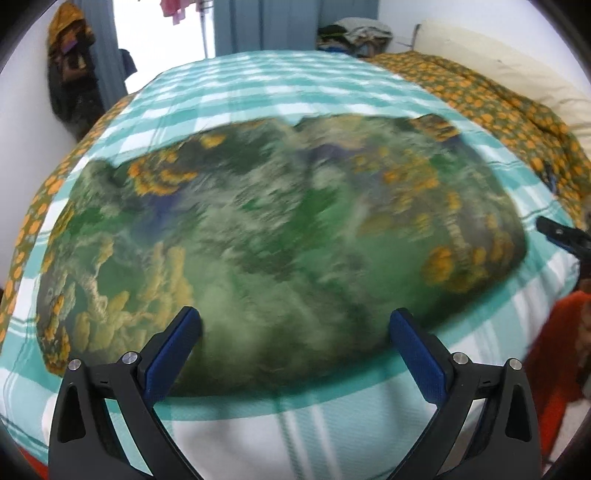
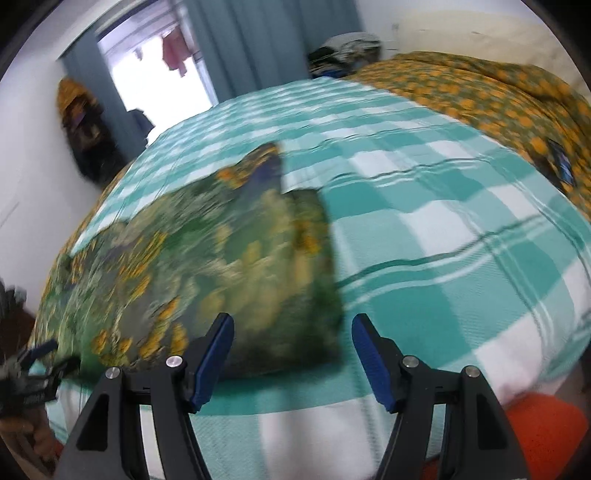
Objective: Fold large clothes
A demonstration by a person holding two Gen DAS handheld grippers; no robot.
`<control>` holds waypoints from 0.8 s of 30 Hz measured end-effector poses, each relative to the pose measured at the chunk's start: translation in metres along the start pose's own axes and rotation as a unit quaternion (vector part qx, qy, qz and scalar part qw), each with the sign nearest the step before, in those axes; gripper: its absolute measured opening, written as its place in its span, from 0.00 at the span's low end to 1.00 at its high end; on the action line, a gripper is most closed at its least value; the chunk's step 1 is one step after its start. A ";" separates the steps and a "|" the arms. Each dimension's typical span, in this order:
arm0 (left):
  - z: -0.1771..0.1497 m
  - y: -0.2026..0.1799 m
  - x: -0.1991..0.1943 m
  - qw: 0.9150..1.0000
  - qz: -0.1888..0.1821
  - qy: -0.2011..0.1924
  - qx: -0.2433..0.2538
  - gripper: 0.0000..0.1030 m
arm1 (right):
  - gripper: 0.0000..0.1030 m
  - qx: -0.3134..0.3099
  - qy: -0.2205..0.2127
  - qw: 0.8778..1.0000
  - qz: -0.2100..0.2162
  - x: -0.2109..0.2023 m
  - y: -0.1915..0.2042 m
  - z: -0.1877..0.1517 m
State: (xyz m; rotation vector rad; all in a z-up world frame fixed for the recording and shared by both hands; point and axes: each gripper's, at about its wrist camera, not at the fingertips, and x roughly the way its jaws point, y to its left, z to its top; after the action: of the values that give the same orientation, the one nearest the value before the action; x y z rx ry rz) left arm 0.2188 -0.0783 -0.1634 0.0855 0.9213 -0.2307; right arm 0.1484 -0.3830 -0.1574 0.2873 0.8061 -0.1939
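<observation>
A large green garment (image 1: 277,229) with yellow and orange flowers lies in a folded, rounded heap on the teal checked bed sheet (image 1: 258,81). My left gripper (image 1: 295,321) hovers open above the garment's near edge, nothing between its blue pads. In the right wrist view the garment (image 2: 207,266) fills the left half and its right edge runs up from between my fingers. My right gripper (image 2: 294,325) is open over the garment's near right corner, pads clear of the cloth. Each gripper shows at the edge of the other's view: right gripper (image 1: 561,232), left gripper (image 2: 37,362). Both views are motion-blurred.
An orange-dotted blanket (image 1: 498,107) is bunched along the bed's right side beside a cream pillow (image 1: 517,62). A clothes pile (image 1: 354,33) sits at the far end by blue curtains (image 1: 266,22). Dark clothes (image 1: 70,66) hang on the left wall. Something orange (image 2: 543,424) lies below the bed's near edge.
</observation>
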 end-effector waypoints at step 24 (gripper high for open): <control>0.026 -0.041 0.074 0.999 -0.019 0.021 0.033 0.99 | 0.90 0.234 0.080 0.949 0.193 0.097 -0.033 -0.005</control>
State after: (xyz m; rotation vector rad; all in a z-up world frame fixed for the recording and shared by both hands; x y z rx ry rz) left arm 0.2724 -0.1340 -0.2060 0.1350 0.9580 -0.2958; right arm 0.2013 -0.4189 -0.2373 0.9108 0.8412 0.0118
